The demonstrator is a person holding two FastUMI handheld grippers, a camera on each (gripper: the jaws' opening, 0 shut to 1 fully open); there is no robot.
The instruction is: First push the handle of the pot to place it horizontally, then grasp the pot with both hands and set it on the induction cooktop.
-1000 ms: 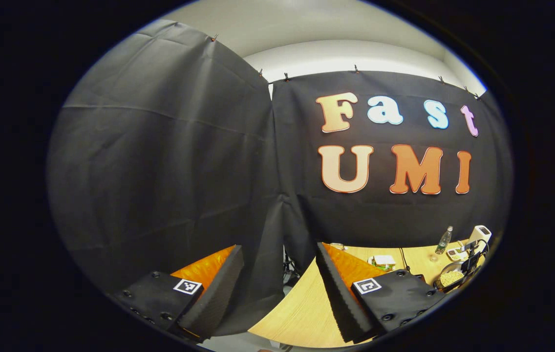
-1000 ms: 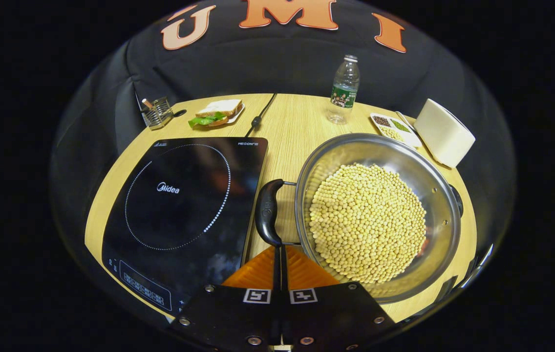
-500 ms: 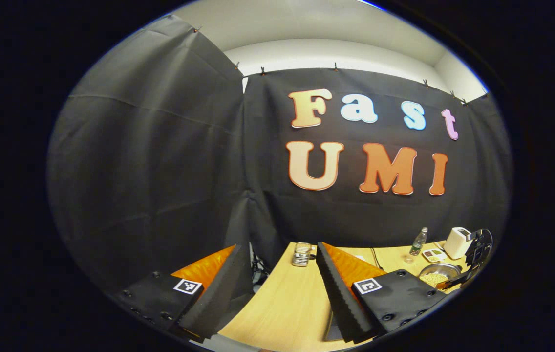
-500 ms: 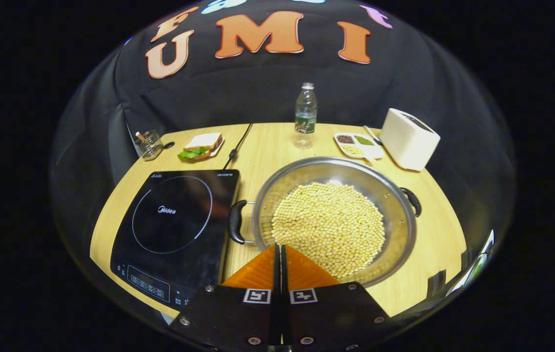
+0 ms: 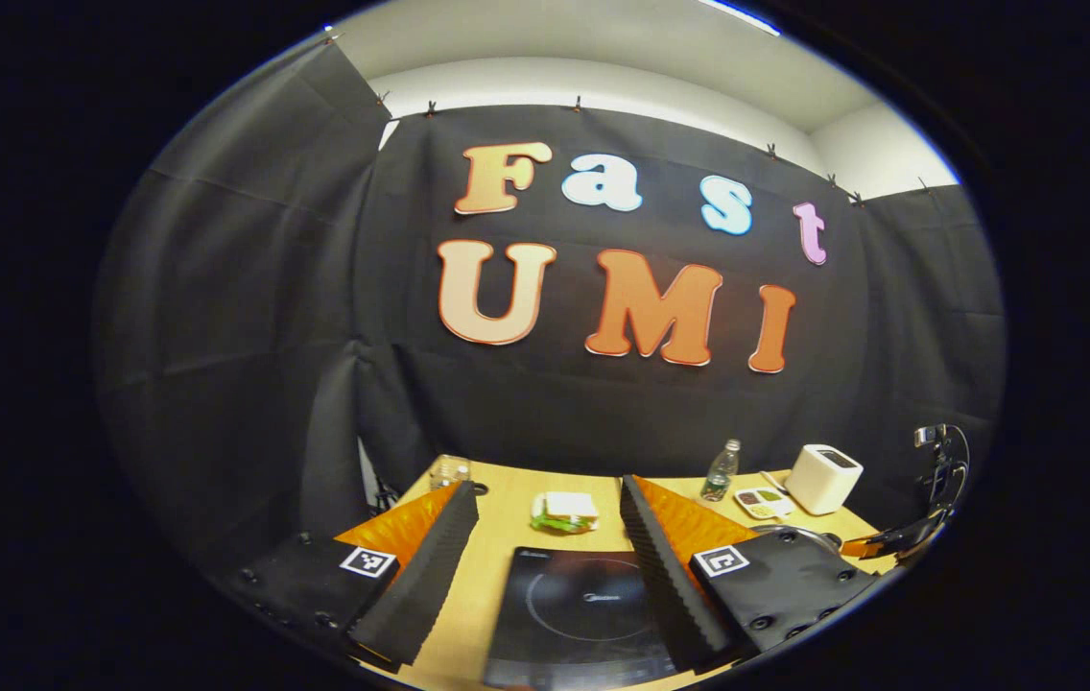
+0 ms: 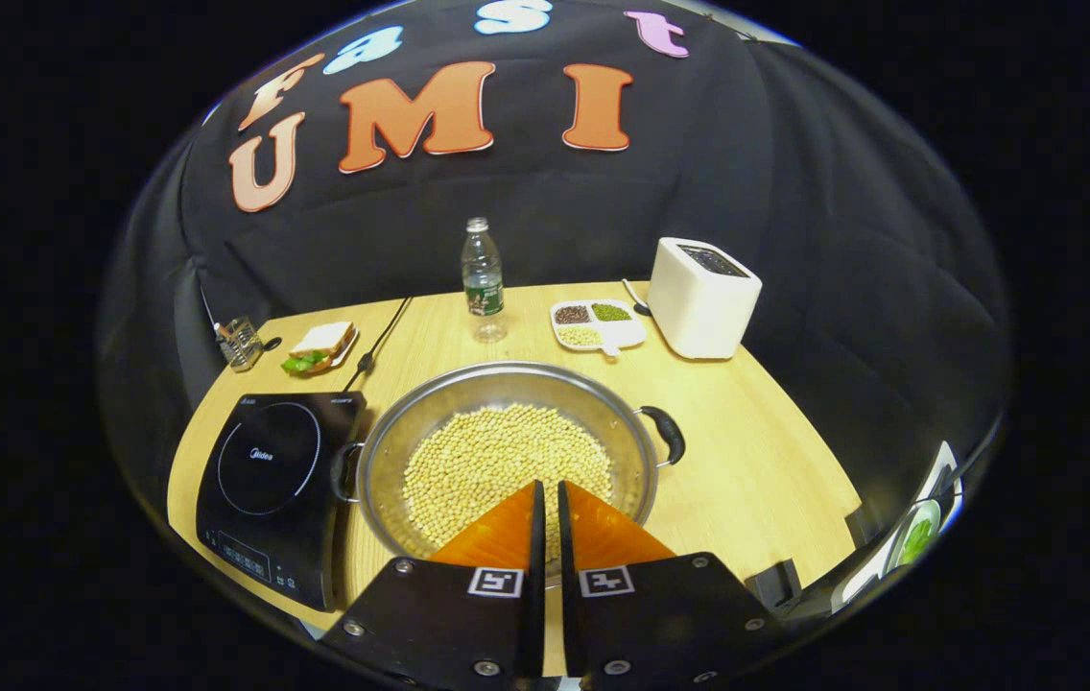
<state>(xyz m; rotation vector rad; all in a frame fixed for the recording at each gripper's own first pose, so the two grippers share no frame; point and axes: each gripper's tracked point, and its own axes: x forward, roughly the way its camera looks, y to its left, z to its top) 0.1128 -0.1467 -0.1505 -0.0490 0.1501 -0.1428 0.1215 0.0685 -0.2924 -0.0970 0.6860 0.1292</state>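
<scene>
Steel and round, one pot (image 6: 507, 451) sits on the wooden table (image 6: 756, 461), filled with pale yellow beans (image 6: 497, 461) and carrying two dark loop handles, one at its 9 o'clock (image 6: 345, 470) and one at its 3 o'clock (image 6: 665, 432). One black induction cooktop (image 6: 267, 480) lies just beside the pot at 9 o'clock, bare. The right gripper (image 6: 547, 489) hangs over the pot's near rim at 6 o'clock, its two fingers nearly pressed together with a thin slit between, pinching nothing. The left gripper (image 5: 545, 518) is spread wide, holding nothing; in the left gripper view the cooktop (image 5: 574, 614) lies between its fingers, the pot's rim (image 5: 799, 531) off at 3 o'clock. Behind the pot stand one water bottle (image 6: 482, 278) at 12 o'clock, one divided dish (image 6: 598, 324) with three sorts of grains, and one white toaster (image 6: 703, 297) at 1 o'clock. At 10 o'clock lie one sandwich (image 6: 319, 345) on a plate and one small metal holder (image 6: 238, 343).
</scene>
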